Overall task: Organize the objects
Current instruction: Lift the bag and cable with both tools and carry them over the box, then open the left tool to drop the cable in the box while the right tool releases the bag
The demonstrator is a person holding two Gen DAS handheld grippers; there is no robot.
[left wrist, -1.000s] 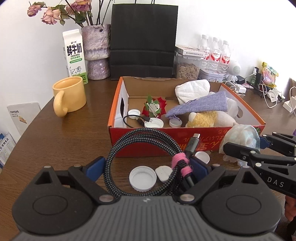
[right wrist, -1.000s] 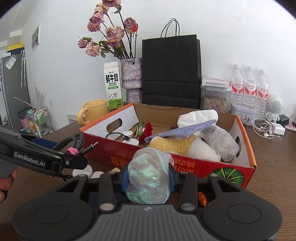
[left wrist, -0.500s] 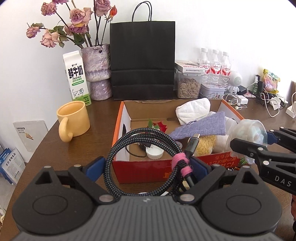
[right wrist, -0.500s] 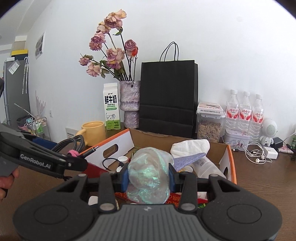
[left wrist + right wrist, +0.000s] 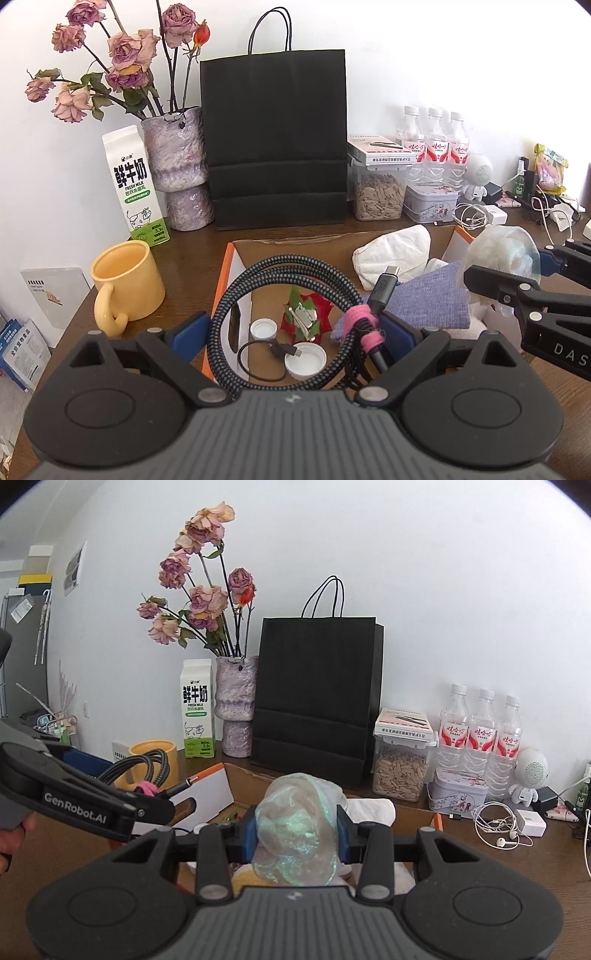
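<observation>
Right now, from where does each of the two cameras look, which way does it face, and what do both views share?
Left wrist: sits on the left gripper, looks forward and down into the cardboard box; its jaws hold the coiled cable, and the right gripper shows at the right edge.
Right wrist: sits on the right gripper, faces more level toward the wall; its jaws clamp the iridescent bag, and the left gripper with a hand shows at left.
Shared: black paper bag, milk carton, vase, yellow mug, water bottles.
</observation>
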